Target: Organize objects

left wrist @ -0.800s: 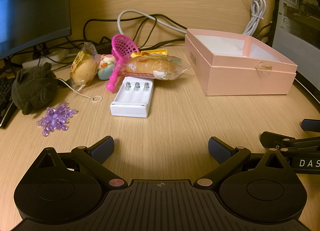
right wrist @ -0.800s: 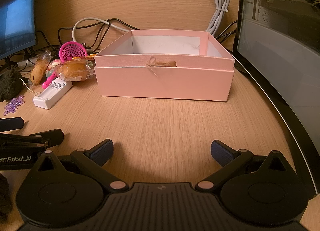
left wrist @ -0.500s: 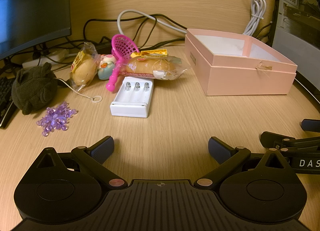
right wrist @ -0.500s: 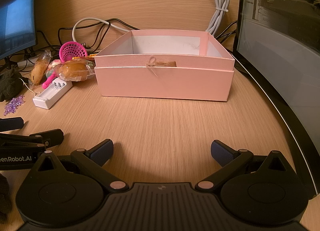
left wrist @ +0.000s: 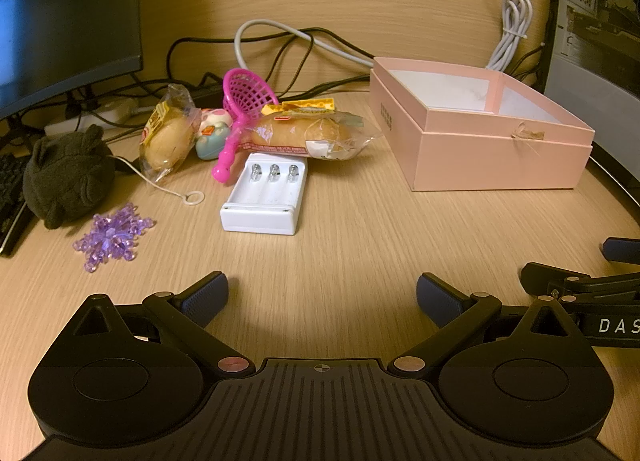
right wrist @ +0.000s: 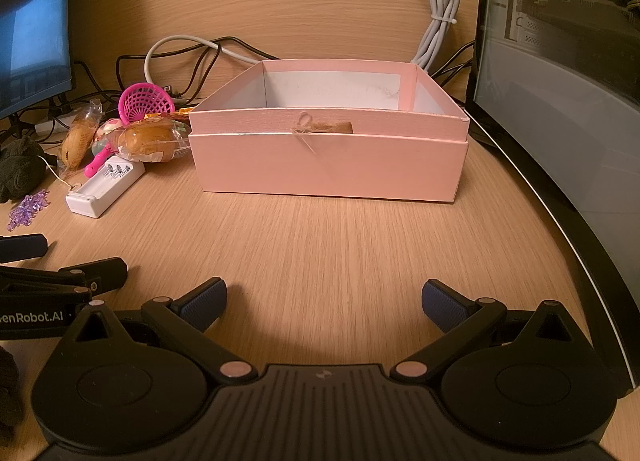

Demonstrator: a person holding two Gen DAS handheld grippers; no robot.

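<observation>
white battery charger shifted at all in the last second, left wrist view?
No. The white battery charger lies in the same spot against the pink box and the wrapped bread roll, its far end tucked under the roll as before.

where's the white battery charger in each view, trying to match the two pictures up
Left wrist view: the white battery charger lies near the middle of the picture, left of centre, in front of the wrapped bread roll.
Right wrist view: it lies at the far left, about halfway up, seen at an angle.
Shared landmark: the pink box, right of the charger in both views.
</observation>
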